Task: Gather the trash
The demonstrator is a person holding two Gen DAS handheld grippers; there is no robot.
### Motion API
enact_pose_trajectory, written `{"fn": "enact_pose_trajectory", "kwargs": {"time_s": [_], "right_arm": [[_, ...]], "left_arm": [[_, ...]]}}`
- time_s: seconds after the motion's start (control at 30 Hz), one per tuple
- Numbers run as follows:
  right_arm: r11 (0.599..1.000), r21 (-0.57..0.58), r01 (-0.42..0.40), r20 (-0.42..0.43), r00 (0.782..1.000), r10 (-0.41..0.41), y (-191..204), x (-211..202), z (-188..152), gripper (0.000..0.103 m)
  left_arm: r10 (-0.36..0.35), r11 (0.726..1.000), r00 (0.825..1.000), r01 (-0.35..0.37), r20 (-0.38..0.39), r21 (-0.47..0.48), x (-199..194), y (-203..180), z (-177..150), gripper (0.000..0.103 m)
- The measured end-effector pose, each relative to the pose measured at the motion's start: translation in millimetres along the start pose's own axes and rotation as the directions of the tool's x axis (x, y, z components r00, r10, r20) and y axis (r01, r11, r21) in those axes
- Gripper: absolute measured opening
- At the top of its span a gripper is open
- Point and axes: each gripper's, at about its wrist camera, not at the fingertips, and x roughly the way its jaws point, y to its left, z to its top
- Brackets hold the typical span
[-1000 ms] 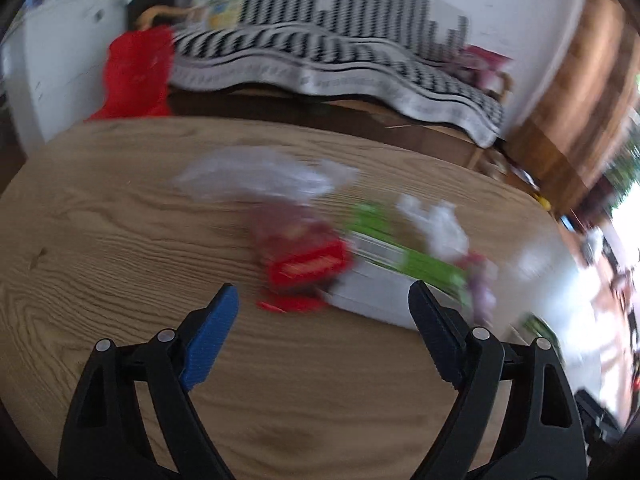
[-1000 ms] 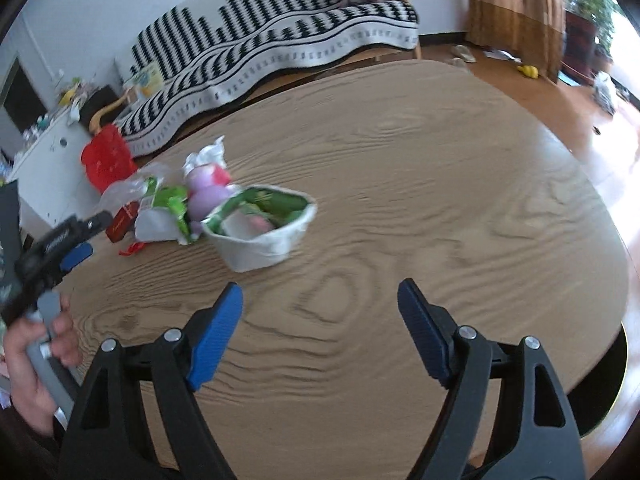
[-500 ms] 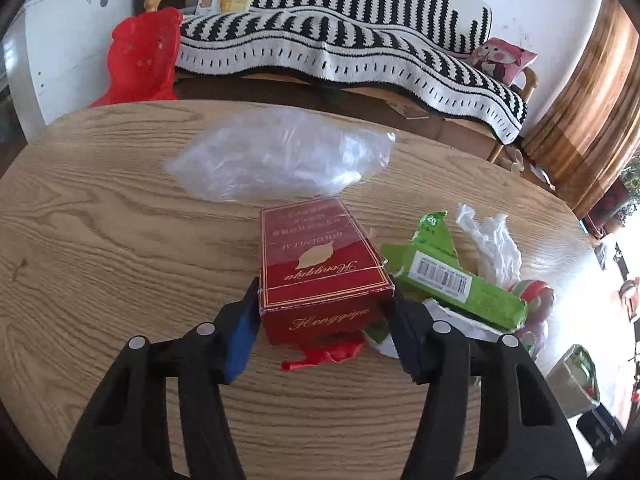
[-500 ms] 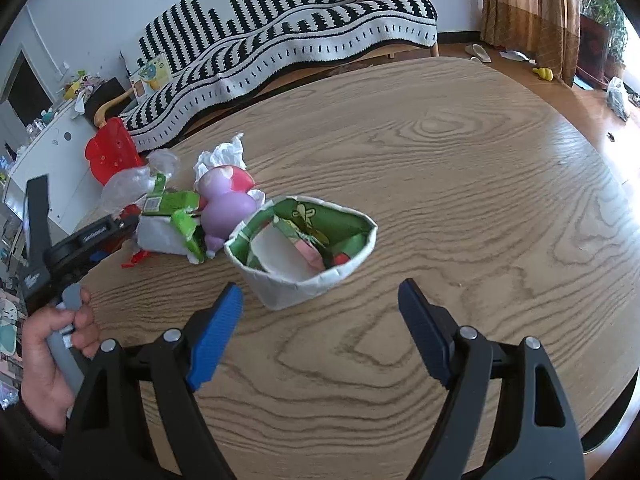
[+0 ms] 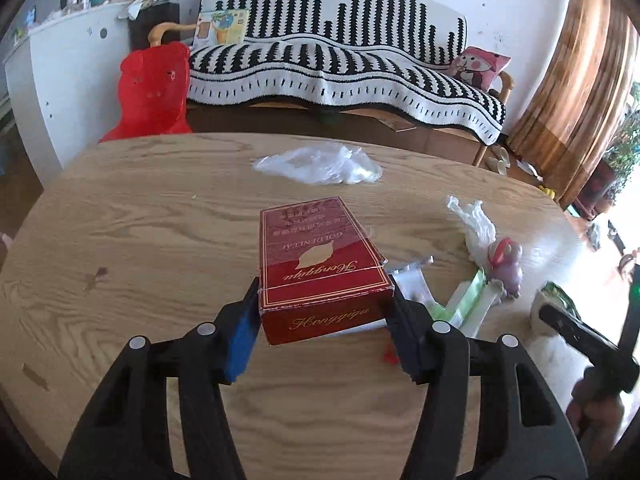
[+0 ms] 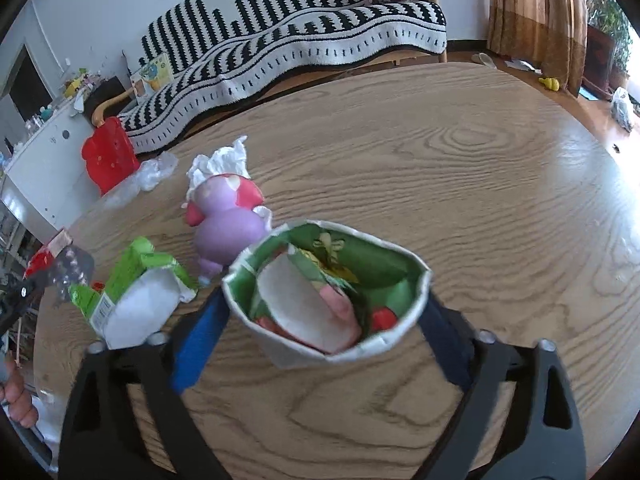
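My left gripper (image 5: pixel 323 296) is shut on a red cigarette box (image 5: pixel 316 256), which it holds by the near end a little above the wooden table (image 5: pixel 140 220). My right gripper (image 6: pixel 324 308) stands open around a white paper bag with a green lining (image 6: pixel 280 344) that holds scraps; the bag sits between the blue pads and I see no squeeze on its walls. Left of the bag lie a green and white carton (image 6: pixel 136 292), a purple toy figure (image 6: pixel 228 224), a crumpled white tissue (image 6: pixel 220 160) and a clear plastic bag (image 6: pixel 148 176).
A red plastic chair (image 5: pixel 154 88) and a sofa under a black and white striped throw (image 5: pixel 340 64) stand past the table's far edge. A white cabinet (image 5: pixel 52 64) is at the far left. A hand (image 6: pixel 16 396) shows at the lower left of the right wrist view.
My left gripper closed on the red box and raised it off the table, drawing back from the clear bag. My right gripper moved forward until the paper bag sat between its open jaws.
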Motion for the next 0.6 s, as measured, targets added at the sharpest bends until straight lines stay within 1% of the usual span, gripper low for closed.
{"fn": "enact_pose_trajectory", "kwargs": {"time_s": [0.07, 0.17, 0.3, 0.37, 0.47, 0.57, 0.6], "right_arm": [[1.0, -0.001, -0.01, 0.017, 1.0, 0.01, 4, -6, 0, 0.07], [0.999, -0.024, -0.026, 0.037, 0.999, 0.027, 11, -18, 0, 0.069], [0.998, -0.051, -0.036, 0.059, 0.998, 0.039, 16, -43, -5, 0.069], [0.997, -0.07, -0.033, 0.053, 0.998, 0.036, 15, -53, -9, 0.069], [0.995, -0.097, -0.015, 0.043, 0.999, 0.019, 11, -66, -19, 0.069], [0.994, -0.112, 0.009, 0.042, 0.999, -0.004, 1, -79, -27, 0.069], [0.994, -0.112, 0.011, 0.04, 0.999, -0.007, -2, -82, -30, 0.069]], "left_arm": [[-0.016, 1.0, 1.0, 0.016, -0.009, -0.013, -9, 9, -4, 0.057], [-0.024, 0.999, 1.0, 0.024, 0.002, -0.026, -22, 18, -8, 0.057], [-0.023, 0.999, 0.999, 0.024, 0.038, -0.031, -33, 21, -8, 0.057], [-0.05, 0.999, 0.999, 0.05, 0.001, -0.018, -26, 18, -11, 0.057], [-0.073, 0.997, 0.995, 0.074, -0.071, 0.023, -12, 5, -26, 0.057], [-0.076, 0.994, 0.994, 0.081, -0.075, 0.075, -13, -11, -36, 0.057], [-0.092, 0.991, 0.993, 0.098, -0.069, 0.086, -16, -18, -38, 0.057]]}}
